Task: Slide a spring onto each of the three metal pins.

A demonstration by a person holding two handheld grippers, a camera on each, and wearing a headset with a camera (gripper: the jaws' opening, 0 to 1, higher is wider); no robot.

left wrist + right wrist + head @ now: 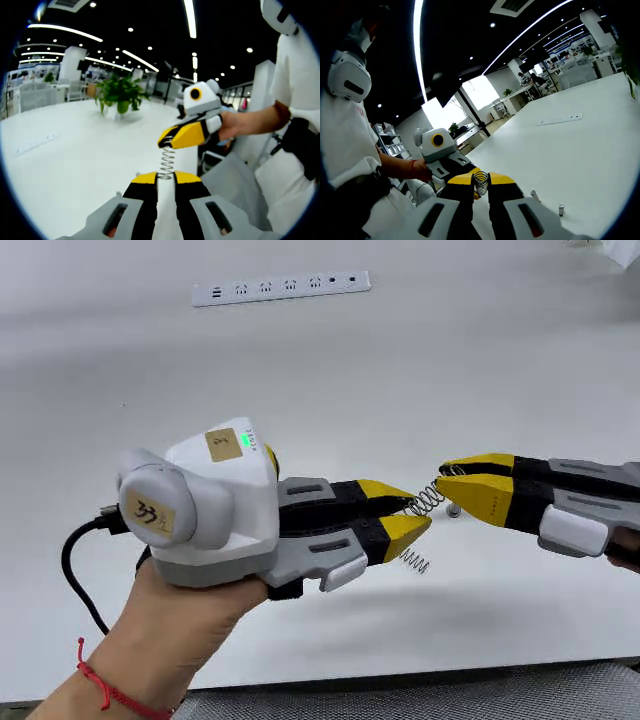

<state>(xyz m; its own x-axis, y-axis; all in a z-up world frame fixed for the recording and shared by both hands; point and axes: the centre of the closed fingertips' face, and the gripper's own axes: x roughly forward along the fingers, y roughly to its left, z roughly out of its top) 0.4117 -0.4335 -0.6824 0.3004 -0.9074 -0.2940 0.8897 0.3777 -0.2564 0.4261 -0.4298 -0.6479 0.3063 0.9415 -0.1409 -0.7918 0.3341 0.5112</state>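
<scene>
Spring (425, 499) hangs in the air just right of the head view's centre, bridging the two sets of yellow tips. The left gripper (405, 513) has its jaws drawn narrow onto one end. The right gripper (455, 480), entering from the right edge, pinches the other end, and its own view shows the coil end-on, filling the slim gap between its tips. Whether anything runs through the coil is hidden.

Just below the left tips a second spring (415, 561) lies on the white workbench (480, 360). One metal pin (453, 510) stands under the right tips, half hidden by them. The right gripper view shows two small upright pins (535, 195) at its lower right.

Bare tabletop stretches wide above and to both sides. The bench's near edge crosses the bottom of the frame.

The left gripper's round cap carries a tan sticker reading "33". A second tan sticker on top is too small to read. A hand (190, 605) with a red cord bracelet (100, 685) holds it, and a black cable (72, 565) loops off at the left. A white power strip (280, 287) lies at the upper left.
</scene>
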